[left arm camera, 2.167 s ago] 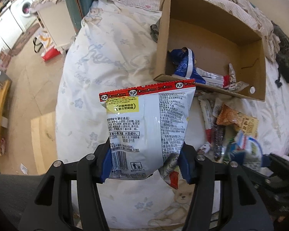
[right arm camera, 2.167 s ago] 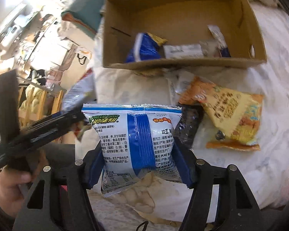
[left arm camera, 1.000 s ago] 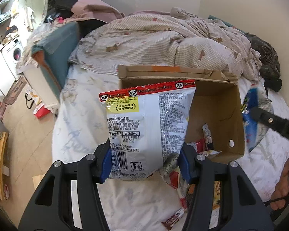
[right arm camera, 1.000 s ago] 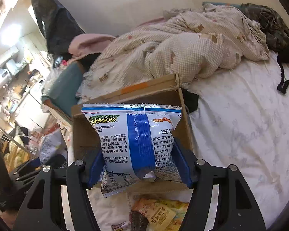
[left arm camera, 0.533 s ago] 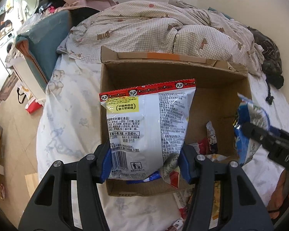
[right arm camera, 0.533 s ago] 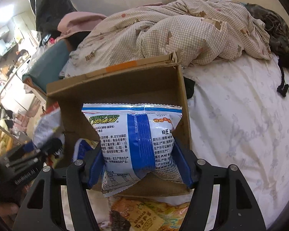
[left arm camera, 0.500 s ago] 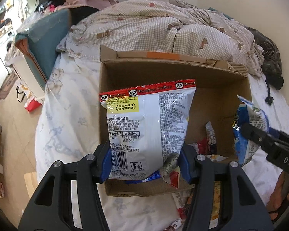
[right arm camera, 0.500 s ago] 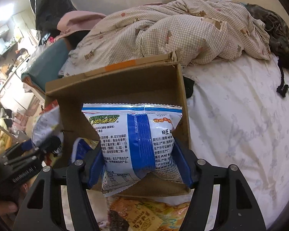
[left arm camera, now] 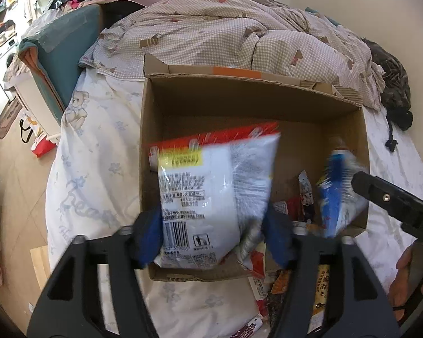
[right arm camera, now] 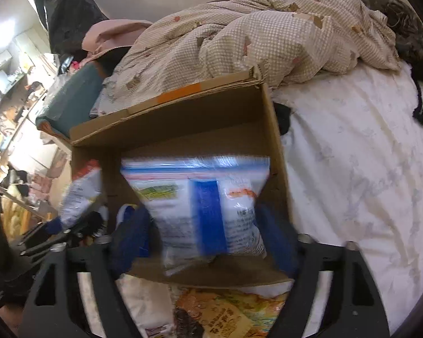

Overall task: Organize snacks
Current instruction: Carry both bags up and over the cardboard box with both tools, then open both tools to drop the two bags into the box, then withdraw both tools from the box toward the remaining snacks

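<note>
While both my left gripper (left arm camera: 211, 236) and right gripper (right arm camera: 203, 239) are opening, the red-topped white snack bag (left arm camera: 214, 194) and blue-striped white snack bag (right arm camera: 203, 205) hang loose above the open brown cardboard box (left arm camera: 239, 107), inside its rim.

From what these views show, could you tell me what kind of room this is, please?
Most likely a lived-in bedroom: a rumpled beige checked duvet lies on a bed with a white bear-print sheet, where an open brown cardboard box sits.

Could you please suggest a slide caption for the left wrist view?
Left gripper, jaws opening, releases a red-topped bag over the box on the bed.
</note>
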A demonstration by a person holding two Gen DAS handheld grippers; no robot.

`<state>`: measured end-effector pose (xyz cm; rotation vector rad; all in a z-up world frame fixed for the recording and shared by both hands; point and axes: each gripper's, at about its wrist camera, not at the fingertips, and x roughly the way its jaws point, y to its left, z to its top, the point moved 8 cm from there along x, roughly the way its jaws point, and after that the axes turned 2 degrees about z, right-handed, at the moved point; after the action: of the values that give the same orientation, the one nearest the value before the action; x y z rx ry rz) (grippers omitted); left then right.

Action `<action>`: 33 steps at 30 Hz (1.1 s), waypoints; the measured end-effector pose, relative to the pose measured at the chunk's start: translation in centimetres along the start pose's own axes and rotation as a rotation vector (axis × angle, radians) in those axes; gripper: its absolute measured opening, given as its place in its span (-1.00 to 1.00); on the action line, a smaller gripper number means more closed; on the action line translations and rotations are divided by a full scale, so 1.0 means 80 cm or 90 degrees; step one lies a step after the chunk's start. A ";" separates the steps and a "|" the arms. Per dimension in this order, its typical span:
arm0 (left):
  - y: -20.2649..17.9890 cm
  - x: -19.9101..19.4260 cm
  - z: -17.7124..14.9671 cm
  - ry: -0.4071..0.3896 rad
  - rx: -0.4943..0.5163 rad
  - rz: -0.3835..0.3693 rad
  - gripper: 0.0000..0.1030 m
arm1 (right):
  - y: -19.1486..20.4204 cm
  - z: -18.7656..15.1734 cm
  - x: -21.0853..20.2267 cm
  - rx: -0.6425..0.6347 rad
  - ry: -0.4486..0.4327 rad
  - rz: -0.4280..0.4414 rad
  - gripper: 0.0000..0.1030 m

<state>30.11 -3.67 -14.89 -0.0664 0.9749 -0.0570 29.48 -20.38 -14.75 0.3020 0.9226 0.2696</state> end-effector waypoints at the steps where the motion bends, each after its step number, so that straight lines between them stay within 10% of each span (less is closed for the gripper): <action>1: 0.000 -0.001 0.000 -0.003 -0.001 0.000 0.67 | 0.001 0.001 -0.002 -0.004 -0.005 -0.001 0.80; 33: 0.025 -0.070 -0.003 -0.092 0.001 0.022 0.74 | 0.004 -0.019 -0.063 0.003 -0.030 0.001 0.81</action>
<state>26.82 -1.27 -10.52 -0.0515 0.8314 -0.0214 25.32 -21.63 -11.76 0.3117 0.8772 0.2605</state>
